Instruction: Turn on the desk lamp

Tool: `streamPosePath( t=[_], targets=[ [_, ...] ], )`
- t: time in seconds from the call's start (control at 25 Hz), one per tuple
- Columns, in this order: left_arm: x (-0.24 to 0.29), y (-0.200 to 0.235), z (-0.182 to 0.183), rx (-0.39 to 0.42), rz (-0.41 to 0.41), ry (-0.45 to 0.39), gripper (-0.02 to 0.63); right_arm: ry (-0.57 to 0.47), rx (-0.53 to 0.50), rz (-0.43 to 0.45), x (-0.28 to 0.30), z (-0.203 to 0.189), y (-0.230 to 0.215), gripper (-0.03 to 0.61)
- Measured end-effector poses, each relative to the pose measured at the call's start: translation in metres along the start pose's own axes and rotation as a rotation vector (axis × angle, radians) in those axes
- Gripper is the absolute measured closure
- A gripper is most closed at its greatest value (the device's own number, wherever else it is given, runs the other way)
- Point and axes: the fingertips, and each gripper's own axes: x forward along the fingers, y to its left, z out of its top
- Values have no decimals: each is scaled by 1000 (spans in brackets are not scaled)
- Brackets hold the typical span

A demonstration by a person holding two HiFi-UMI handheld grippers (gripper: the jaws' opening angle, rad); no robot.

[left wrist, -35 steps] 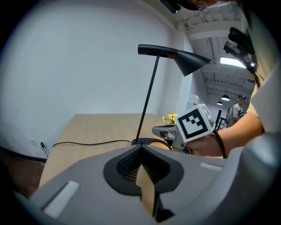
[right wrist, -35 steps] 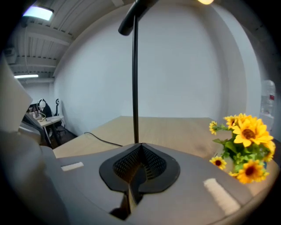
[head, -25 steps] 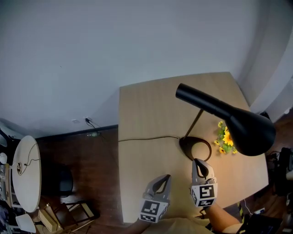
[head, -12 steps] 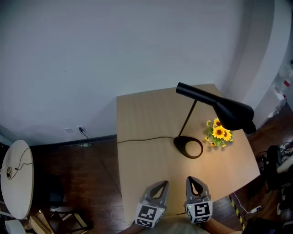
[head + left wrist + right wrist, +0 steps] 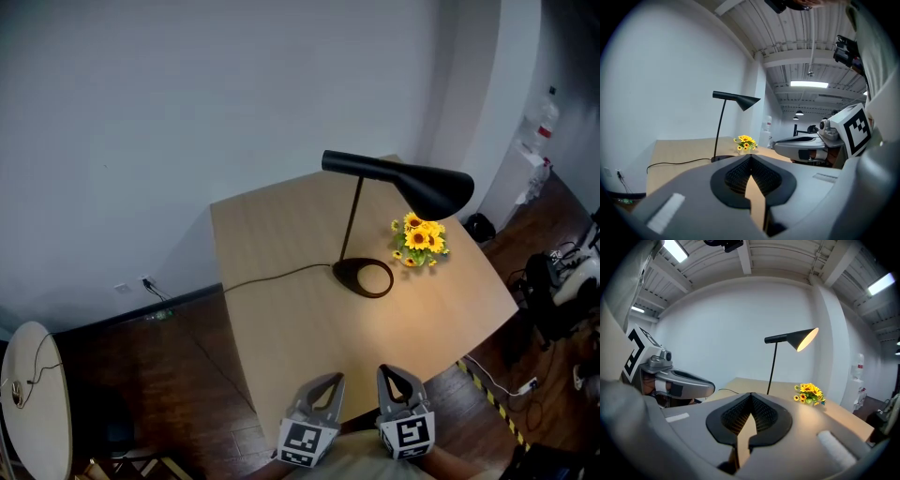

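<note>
1. Round white side table (image 5: 36,398): far left, standing on the dark wood floor (image 5: 187,375), well apart from the desk.
2. Wall sockets (image 5: 143,281): low on the white wall, left of the desk.
3. Power cord (image 5: 281,274): black. It lies across the left half of the desk top, from the left edge to the lamp base.
4. Wooden desk (image 5: 281,323): light-toned top, with its back edge against the wall.
5. Left gripper (image 5: 330,381): held at the near edge of the desk, pointing toward the lamp. Its jaws are clenched tip to tip with nothing between them.
6. Desk lamp (image 5: 412,186): black, standing upright right of centre on the desk, well apart from both grippers. The ring-shaped base (image 5: 342,273) rests on the desk top. A thin stem rises to a long arm ending in a cone shade that hangs over the flowers. The lamp is lit: the inside of the shade glows in the right gripper view, and a warm pool of light falls on the desk beneath it.
7. Right gripper (image 5: 392,375): just beside the left one at the near edge. Its jaws are pressed together and empty.
8. Sunflower bunch (image 5: 419,239): small, yellow with green leaves, just right of the lamp base and under the shade.
9. Water dispenser (image 5: 532,157): white, against the far right wall.
10. Dark equipment (image 5: 553,295): on the floor to the right of the desk; I cannot tell what kind.
</note>
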Motion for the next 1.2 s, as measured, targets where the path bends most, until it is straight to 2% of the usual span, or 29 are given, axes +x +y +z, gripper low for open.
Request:
streamPosePath(
  t=[0.2,0.48,0.8,1.04,1.2],
  targets=[
    [2,-30,6,46,-80,-18,614,9,1,-57,-26,-4,-11,578],
    [7,-73,0,57,-129,13,614,-8,39,-101,-66,-16,-30,578],
    [24,-157,-9,77,-189,60,614,-20,100,-201,-143,-42,-93,578],
    [17,-238,-11,210,-218,65,614,-54,119,-193,-204,-66,-120,578],
    [5,-264,-28,201,-181,118,614,-91,135,-149,-228,-73,-118,578]
  ],
)
